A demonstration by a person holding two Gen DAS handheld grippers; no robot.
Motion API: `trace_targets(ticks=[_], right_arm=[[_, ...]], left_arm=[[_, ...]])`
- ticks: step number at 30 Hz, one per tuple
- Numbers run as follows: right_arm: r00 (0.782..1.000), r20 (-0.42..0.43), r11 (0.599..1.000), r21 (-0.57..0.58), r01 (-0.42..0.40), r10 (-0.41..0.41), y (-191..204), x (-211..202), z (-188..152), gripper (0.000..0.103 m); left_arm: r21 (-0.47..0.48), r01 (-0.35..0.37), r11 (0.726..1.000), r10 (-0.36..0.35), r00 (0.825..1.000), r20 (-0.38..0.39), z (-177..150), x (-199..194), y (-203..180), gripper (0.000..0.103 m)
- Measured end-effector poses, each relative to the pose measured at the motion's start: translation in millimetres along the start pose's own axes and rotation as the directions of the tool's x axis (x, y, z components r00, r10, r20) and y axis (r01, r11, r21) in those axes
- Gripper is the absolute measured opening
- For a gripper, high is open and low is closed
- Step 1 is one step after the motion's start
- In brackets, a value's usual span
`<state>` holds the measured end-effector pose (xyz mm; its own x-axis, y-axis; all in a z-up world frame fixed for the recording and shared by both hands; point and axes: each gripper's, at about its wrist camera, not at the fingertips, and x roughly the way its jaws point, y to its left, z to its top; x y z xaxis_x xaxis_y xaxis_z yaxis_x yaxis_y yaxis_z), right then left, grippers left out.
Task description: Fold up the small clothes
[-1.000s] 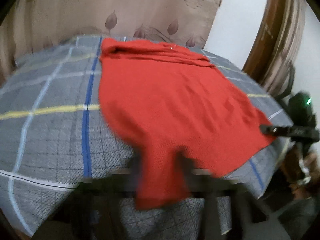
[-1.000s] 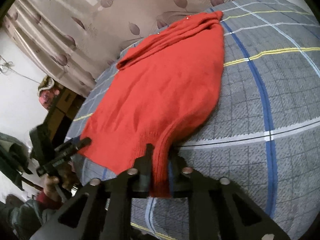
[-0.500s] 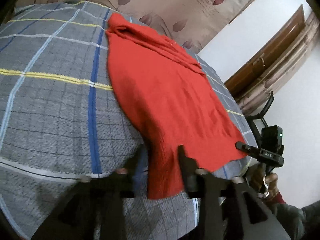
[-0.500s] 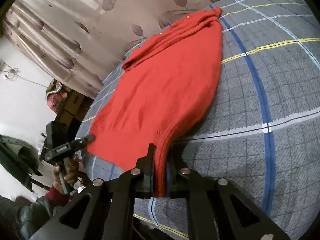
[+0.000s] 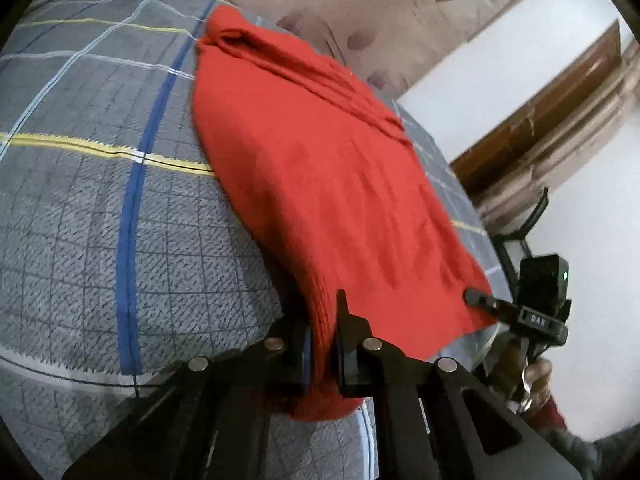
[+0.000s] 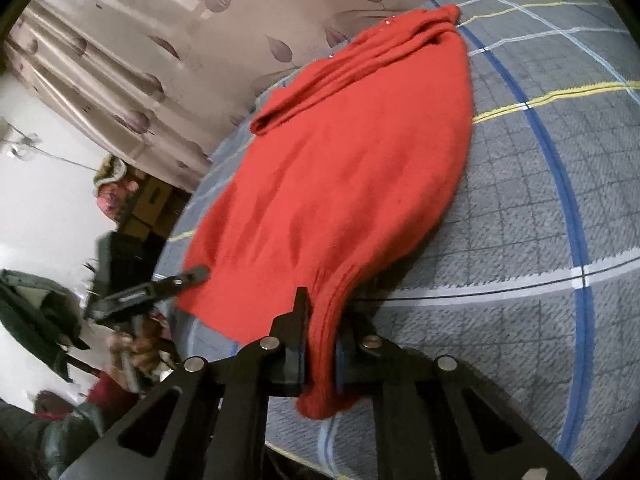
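Note:
A red knit sweater (image 5: 332, 184) lies spread on a grey plaid bed (image 5: 100, 208), its bunched collar end toward the curtain. My left gripper (image 5: 322, 344) is shut on the sweater's near left hem corner, which is lifted a little off the bed. In the right wrist view the sweater (image 6: 352, 168) stretches away from my right gripper (image 6: 322, 344), which is shut on the near right hem corner. Each gripper shows in the other's view, at the far hem corner: the right one (image 5: 496, 304), the left one (image 6: 176, 280).
The bed (image 6: 540, 240) has blue, yellow and white stripes. A leaf-print curtain (image 6: 180, 28) hangs behind it. A wooden door frame (image 5: 560, 100) stands to the right. Boxes and clutter (image 6: 132, 208) sit left of the bed.
Both grippers have lifted the hem corners and moved forward over the bed; the sweater's near edge now rises off the bedspread. The left view has tilted.

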<state>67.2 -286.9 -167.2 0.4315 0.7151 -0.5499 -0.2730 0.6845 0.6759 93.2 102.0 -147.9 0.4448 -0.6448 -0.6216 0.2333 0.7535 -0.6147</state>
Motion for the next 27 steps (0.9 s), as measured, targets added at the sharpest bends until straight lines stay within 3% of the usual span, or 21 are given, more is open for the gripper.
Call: trace_targets(ticks=[4, 10, 19, 27], right_arm=[[0.996, 0.047, 0.997, 0.022, -0.078, 0.077, 3, -15, 5, 0.009], [0.986, 0.099, 0.99, 0.014, -0.138, 0.136, 13, -28, 18, 0.009], [0.979, 0.137, 0.988, -0.003, -0.154, 0.153, 19, -44, 40, 0.009], [0.974, 0.166, 0.988, -0.06, -0.143, 0.151, 31, -51, 96, 0.009]], left_arm=[[0.015, 0.006, 1.0, -0.007, 0.998, 0.066, 1, -16, -9, 0.009], [0.112, -0.025, 0.993, 0.007, 0.987, 0.162, 15, -38, -38, 0.009], [0.109, -0.035, 0.993, 0.006, 0.967, 0.255, 36, -49, -50, 0.009], [0.135, -0.075, 0.988, 0.026, 0.943, 0.331, 76, -51, -64, 0.009]])
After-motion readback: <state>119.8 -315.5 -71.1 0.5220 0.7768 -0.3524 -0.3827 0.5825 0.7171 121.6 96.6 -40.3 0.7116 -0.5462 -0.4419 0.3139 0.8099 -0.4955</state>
